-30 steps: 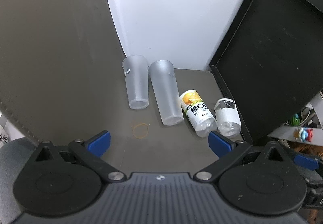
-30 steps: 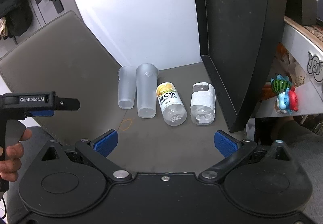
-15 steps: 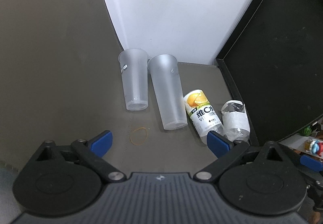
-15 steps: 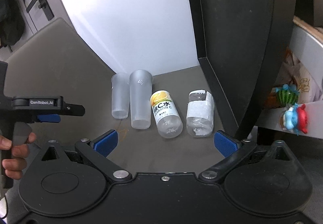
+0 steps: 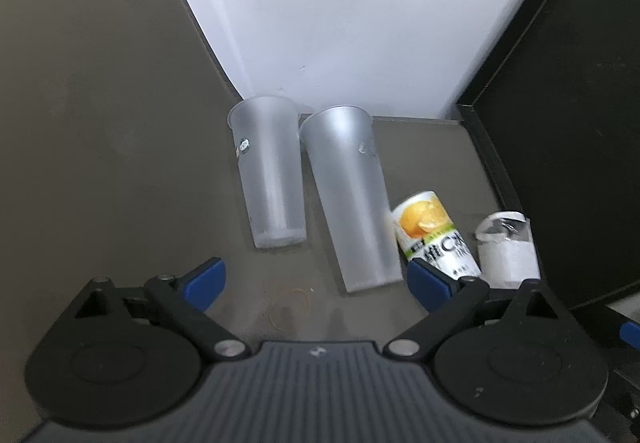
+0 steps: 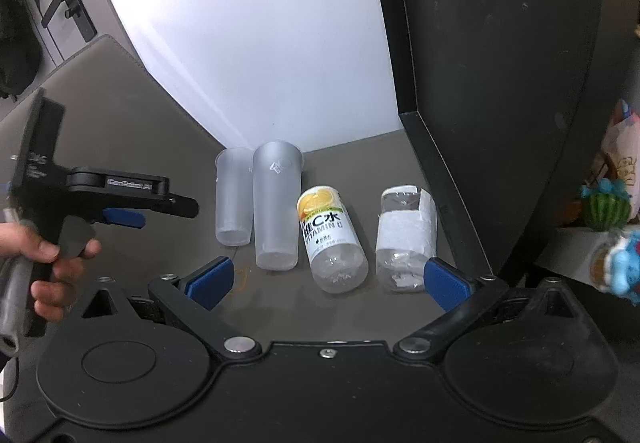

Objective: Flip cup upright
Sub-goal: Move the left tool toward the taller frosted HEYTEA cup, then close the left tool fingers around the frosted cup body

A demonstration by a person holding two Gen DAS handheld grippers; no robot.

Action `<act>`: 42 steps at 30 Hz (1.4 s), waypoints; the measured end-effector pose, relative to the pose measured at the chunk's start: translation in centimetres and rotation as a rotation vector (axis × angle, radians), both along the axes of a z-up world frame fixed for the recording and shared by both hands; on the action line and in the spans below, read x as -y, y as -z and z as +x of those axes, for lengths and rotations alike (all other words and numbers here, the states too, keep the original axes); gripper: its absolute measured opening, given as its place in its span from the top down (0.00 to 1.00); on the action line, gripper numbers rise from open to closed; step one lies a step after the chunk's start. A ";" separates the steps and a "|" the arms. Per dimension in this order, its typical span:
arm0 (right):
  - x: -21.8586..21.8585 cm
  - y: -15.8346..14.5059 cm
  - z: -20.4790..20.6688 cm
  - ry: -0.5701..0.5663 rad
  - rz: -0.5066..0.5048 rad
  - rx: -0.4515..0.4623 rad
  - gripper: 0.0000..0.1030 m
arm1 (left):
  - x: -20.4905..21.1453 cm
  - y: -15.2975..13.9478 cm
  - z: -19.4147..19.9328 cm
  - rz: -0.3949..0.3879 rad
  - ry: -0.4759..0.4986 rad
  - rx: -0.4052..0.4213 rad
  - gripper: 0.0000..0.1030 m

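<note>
On the table (image 6: 400, 171), near the back wall, two frosted cups lie on their sides next to each other: shorter cup (image 5: 270, 179) on the left, taller cup (image 5: 352, 199) just right of it, rims toward the wall, bases toward the cameras. Right of them lie a vitamin bottle (image 6: 330, 239) and a clear bottle (image 6: 404, 239), also on their sides; a rubber band (image 5: 290, 303) sits in front of the cups. Task status: nothing flipped yet, neither cup touched. Left claw (image 5: 316, 279) is spread wide and empty, lined up roughly on the cup bases and short of them. Right claw (image 6: 328, 279) is likewise spread wide, empty, hanging back in front of the bottles. Which cup is the target I can't tell; the left claw's centring suggests the taller one. Left to do: close in, grip, rotate, set down on base. Versus a second ago: left claw has moved forward and lower, cups fill much more of its view; right claw has edged in slightly, and the left claw now shows further forward in the right view.
</note>
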State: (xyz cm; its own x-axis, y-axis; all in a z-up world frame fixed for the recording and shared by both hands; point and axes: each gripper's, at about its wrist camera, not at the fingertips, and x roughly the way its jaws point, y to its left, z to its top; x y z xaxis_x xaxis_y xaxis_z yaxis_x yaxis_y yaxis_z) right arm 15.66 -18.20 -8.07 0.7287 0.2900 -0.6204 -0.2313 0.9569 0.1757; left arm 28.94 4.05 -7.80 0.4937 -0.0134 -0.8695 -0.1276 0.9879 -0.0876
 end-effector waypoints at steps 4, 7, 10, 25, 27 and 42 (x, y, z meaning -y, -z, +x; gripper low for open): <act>-0.2 0.6 0.9 0.001 0.007 0.005 0.01 | -0.4 1.1 1.8 0.001 -0.008 -0.021 0.06; -0.5 0.9 1.6 0.003 0.001 0.012 0.01 | -0.8 1.9 3.0 0.000 -0.018 -0.029 0.09; -0.5 1.3 2.2 0.011 0.019 0.016 0.01 | -1.2 2.5 4.0 0.009 -0.027 -0.038 0.10; -1.5 3.4 3.7 -0.002 0.059 -0.034 0.01 | -2.9 6.5 9.8 -0.006 -0.049 -0.140 0.27; -1.6 3.7 4.0 -0.003 0.063 -0.054 0.01 | -3.0 6.9 10.4 -0.002 -0.050 -0.154 0.28; -1.8 4.9 4.6 -0.008 0.078 -0.107 0.01 | -2.6 9.7 14.4 0.112 -0.092 -0.218 0.36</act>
